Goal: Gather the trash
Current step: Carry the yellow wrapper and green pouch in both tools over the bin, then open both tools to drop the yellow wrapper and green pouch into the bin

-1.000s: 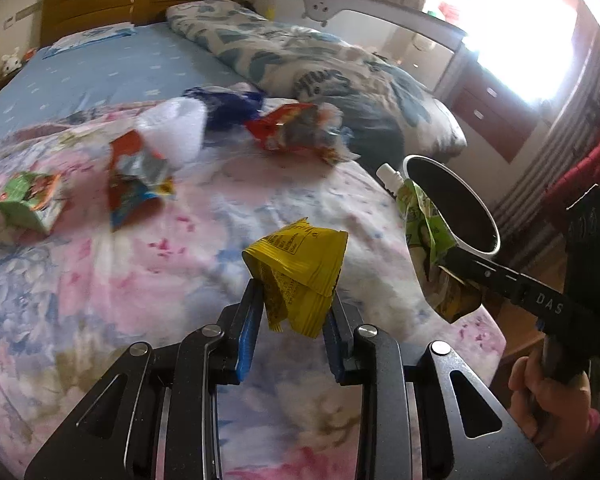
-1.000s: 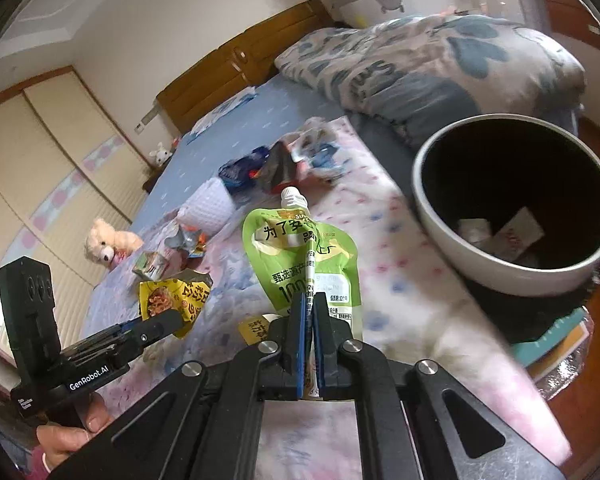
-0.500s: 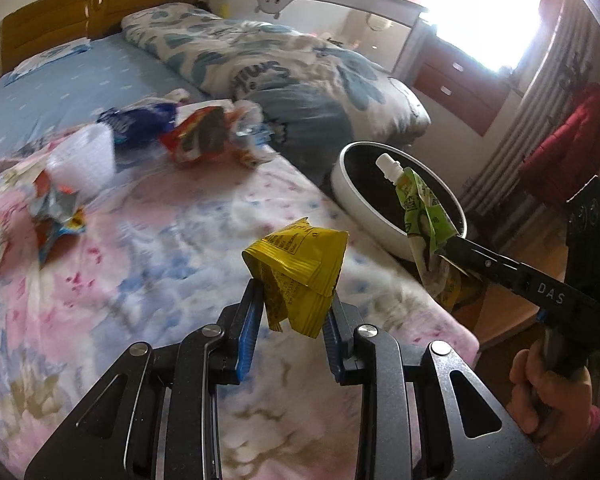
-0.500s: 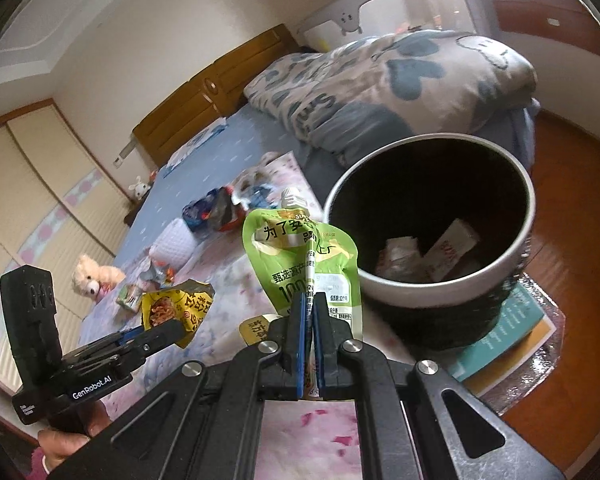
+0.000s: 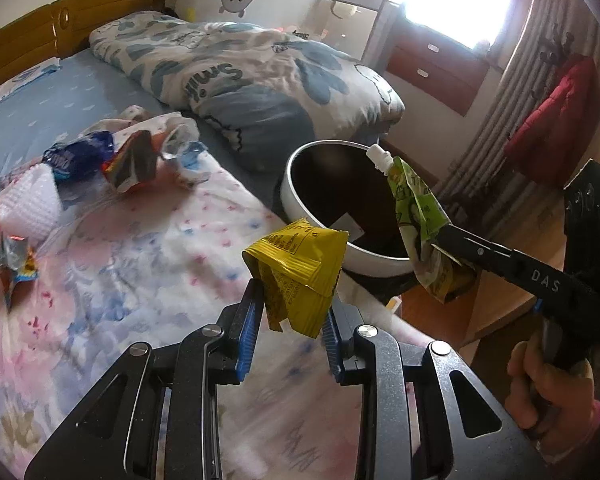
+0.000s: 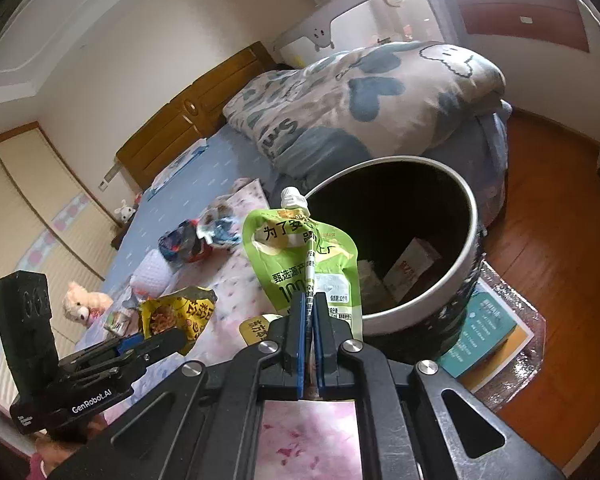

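Left jaws: pads clamped on the yellow wrapper (image 5: 300, 276), one pad each side; left gripper (image 5: 290, 322) holds it by the lower part, so the crumpled top sticks up free and can fall when let go.
Right jaws: together, pinched on the green pouch (image 6: 306, 258) along its middle seam; right gripper (image 6: 308, 312) has only a thin fold between the pads, that is why they look nearly closed. Cap end points up, away from the jaws.
Bin: the bin (image 6: 474, 216) stands on the floor just beside the bed (image 5: 100, 248), mouth open upward, w/ some paper pieces already at the bottom. Low place next to the bed edge probably chosen so trash goes in w/o a long reach.
Pouch position: in left view the pouch is in front of the bin mouth, near its far rim; if it is really above the opening I cannot tell for sure.
Wrapper position: over the bed edge, near the bin rim, not yet above the opening I think.
Trash left: blue packet (image 5: 76, 156), red-brown wrapper (image 5: 130, 166), a white clump and others lie on the bed, well apart from the bin.
Step, my guess: both pieces are on the way to the bin; drop not yet done.
Risk: light wrapper may stick to a pad or fall on the bed instead.
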The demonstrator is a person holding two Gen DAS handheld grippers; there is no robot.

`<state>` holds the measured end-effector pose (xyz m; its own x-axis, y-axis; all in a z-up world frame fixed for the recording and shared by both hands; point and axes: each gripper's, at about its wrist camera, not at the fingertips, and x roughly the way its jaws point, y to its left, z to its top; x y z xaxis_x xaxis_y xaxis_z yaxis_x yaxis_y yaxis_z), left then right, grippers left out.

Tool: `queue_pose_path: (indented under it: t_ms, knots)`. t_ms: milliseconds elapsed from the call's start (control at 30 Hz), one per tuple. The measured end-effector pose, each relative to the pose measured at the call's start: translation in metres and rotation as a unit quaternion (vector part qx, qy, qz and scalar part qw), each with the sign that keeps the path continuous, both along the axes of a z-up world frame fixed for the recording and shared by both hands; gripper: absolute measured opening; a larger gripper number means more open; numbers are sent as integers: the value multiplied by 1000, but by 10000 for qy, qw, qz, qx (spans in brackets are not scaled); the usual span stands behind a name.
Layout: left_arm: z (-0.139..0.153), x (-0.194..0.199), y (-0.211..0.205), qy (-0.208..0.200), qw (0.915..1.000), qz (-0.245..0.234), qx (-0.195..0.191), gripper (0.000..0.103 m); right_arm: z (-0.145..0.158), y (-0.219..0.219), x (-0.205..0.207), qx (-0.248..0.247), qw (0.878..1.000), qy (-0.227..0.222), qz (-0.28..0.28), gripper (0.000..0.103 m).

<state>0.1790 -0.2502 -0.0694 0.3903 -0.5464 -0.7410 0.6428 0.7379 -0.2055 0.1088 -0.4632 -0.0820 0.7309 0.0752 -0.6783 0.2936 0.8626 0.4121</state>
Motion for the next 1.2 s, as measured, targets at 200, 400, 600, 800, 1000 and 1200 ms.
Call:
queue_pose_path:
  t_ms: [200,400,600,800,1000,1200]
  knots:
    - [4,2,-24,-75,9998,-151,55,27,3,-20,5,-30,9999,-36,-164,3]
    - [6,12,-49,-194,9993,-266,162,27,4,-37,15,-22,9996,-25,-271,3]
    - [4,27,-70,-191,9989,-341,262,27,1,-47,29,-117,9996,70,-262,3]
    - [1,33,-93,-204,9980,-467,362,27,-7,-61,38,-78,9993,169,-321,3]
    - [-3,41,-107,-133,9982,-466,353,27,-12,-68,45,-9,9991,255,-340,3]
    - [-9,46,-115,-76,9979,-486,417,27,-17,-73,50,47,9989,321,-346,3]
